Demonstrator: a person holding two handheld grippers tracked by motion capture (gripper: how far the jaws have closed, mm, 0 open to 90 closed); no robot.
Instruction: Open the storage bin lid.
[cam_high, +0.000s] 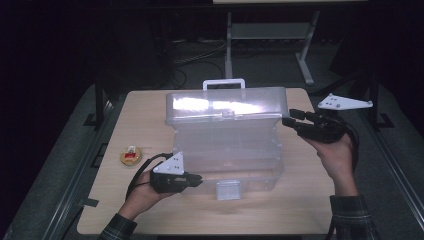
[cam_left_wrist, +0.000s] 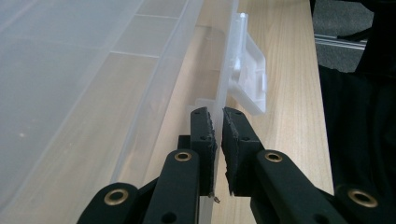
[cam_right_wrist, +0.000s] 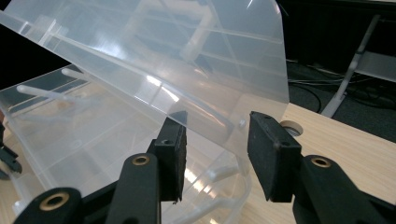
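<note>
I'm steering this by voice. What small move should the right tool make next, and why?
Probably close the right tool on the lid edge: its jaws stand open astride that edge, gripping nothing. The left tool already clamps the box front wall beside the latch, so the base looks steadied.

Clear, frosted plastic for the box (cam_high: 227, 150) at the table's centre, lid (cam_high: 225, 104) glaring white, latch (cam_left_wrist: 250, 81) milky. Pale wood grain on the table (cam_high: 300, 205). Black on both grippers, left (cam_high: 195, 180) and right (cam_high: 290, 117), brass rivets (cam_left_wrist: 182, 156) along the jaws, grey plates (cam_high: 345, 103) on top. Yellow disc (cam_high: 131, 156) with a red centre at nine o'clock. Dark green plaid on the sleeves (cam_high: 350, 215).
</note>
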